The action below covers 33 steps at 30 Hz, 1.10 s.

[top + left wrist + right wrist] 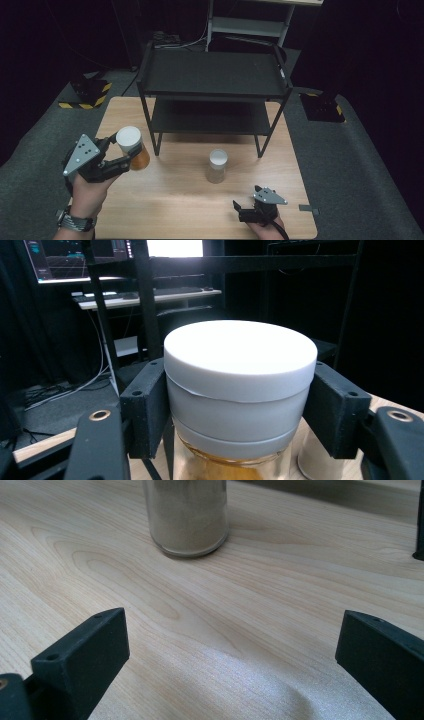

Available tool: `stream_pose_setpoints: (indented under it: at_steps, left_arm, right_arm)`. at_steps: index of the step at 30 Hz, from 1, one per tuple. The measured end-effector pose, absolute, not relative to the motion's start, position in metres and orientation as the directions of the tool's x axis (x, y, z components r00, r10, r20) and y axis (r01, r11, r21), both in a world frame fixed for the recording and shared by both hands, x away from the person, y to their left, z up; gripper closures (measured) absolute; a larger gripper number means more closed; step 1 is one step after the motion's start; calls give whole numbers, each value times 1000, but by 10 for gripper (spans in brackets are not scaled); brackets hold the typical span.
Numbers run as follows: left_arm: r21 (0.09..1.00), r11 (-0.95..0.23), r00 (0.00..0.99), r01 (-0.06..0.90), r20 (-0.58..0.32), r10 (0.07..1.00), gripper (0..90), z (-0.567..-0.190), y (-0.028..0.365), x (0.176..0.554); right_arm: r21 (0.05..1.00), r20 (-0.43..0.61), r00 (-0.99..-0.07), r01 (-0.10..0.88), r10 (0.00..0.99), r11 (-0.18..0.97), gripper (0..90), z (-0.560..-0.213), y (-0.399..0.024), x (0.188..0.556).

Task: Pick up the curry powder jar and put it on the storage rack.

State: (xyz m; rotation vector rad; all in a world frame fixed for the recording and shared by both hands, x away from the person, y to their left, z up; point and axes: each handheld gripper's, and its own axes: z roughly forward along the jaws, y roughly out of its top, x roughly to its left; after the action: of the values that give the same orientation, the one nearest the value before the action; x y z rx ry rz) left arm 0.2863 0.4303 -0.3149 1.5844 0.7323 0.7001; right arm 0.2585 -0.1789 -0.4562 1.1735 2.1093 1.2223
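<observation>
Left gripper (131, 156): we clamp the white-lidded amber glass jar (134, 149) under its lid, left of frame, for lifting
Right gripper (239, 210): jaws apart, lower right, facing the white-lidded beige-powder jar (217, 166)

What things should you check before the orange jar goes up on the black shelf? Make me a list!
1. Left gripper holding the orange jar: ok, both jaws press on its white lid.
2. Jar upright: ok, it looks only slightly tilted.
3. Jar off the table: cannot tell for sure; it seems lifted.
4. Room on the black shelf: ok, its top and lower levels look bare.
5. Second jar out of the way: ok, it stands apart, in front of the shelf.
6. Right gripper free: ok, jaws open, low near the table's front edge.
</observation>
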Motion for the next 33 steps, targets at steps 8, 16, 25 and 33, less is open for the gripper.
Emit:
stream_pose_setpoints:
  at_steps: [8,16,25,33]
  left_arm:
    - [993,-89,648,79,16,761,335,-301,422,297]
    - [995,-76,647,61,19,762,335,-290,417,303]
    - [996,-68,640,53,18,768,336,-268,411,311]
    - [996,-74,632,47,28,775,336,-251,408,318]
  right_arm:
    - [855,45,-549,453,835,252,0,-456,-179,258]
    - [855,45,-551,452,834,253,1,-456,-179,259]
    - [855,48,-550,454,834,250,0,-456,-180,259]
    - [855,50,-552,454,833,250,0,-456,-180,259]
